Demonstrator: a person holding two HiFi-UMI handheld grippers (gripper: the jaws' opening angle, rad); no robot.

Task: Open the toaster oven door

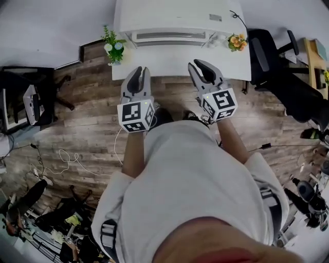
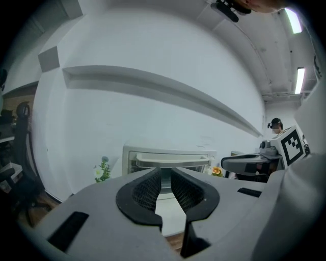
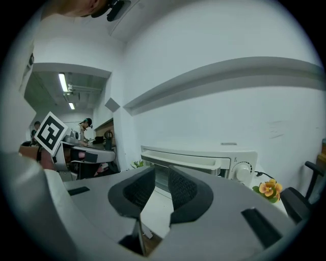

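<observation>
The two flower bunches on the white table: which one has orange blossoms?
The orange bunch stands at the right end of the toaster oven in the head view; the left bunch has white and bluish flowers.

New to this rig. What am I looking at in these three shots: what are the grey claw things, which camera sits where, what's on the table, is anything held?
There is no robot here. A person holds a hand-held two-jaw gripper in each hand.

The head view comes from a camera on the person's head, looking steeply down. It shows the left gripper and the right gripper stretched out in front of the body. The other two pictures come from cameras that ride on each gripper and look along its jaws.

On the white table stands a white toaster oven with its door shut. A small flower plant is at its left and orange flowers are at its right.

Both grippers point at the oven without touching it. Their jaws are apart with nothing between them, so nothing is held.
</observation>
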